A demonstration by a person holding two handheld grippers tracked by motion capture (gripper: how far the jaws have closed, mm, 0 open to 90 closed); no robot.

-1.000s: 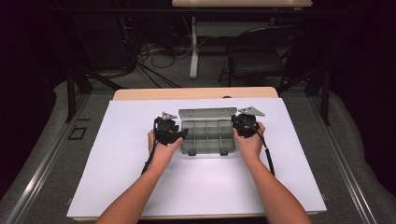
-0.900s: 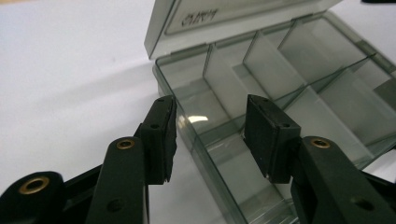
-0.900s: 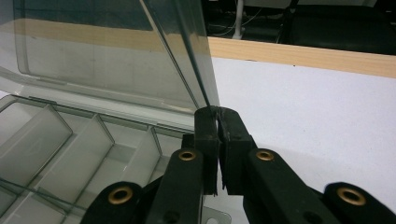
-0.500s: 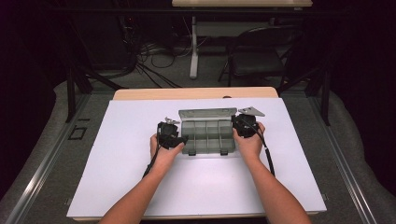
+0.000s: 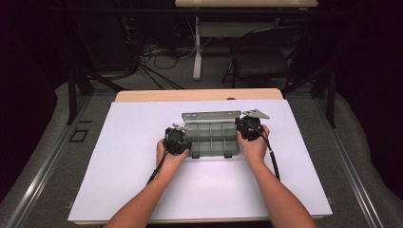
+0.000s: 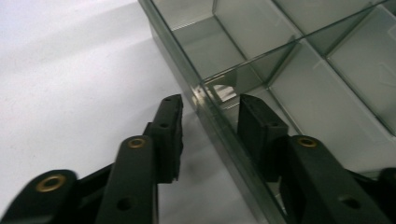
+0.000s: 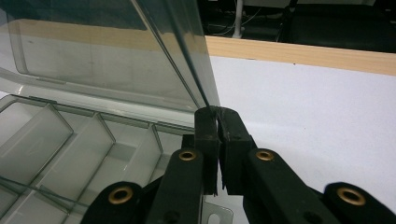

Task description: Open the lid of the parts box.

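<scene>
1. A clear plastic compartment box (image 5: 211,140) lies near the middle of the white table (image 5: 119,180), a little toward its far side.
2. Its long axis runs from left to right across the table in the high view, and its open side faces up.
3. The lid (image 5: 211,116) stands raised along the far long edge, hinged there, and it is tilted, not flat.
4. The left gripper (image 5: 177,141) is at the left short end of the box. In the left gripper view its jaws stand on both sides of the box wall (image 6: 219,126), one outside and one inside a compartment. They have just been closing, but a gap is visible and the pads do not press the wall.
5. The right gripper (image 5: 248,128) is at the far right corner. In the right gripper view its jaws are nearly together and pinch the thin edge of the lid (image 7: 140,51).
</scene>
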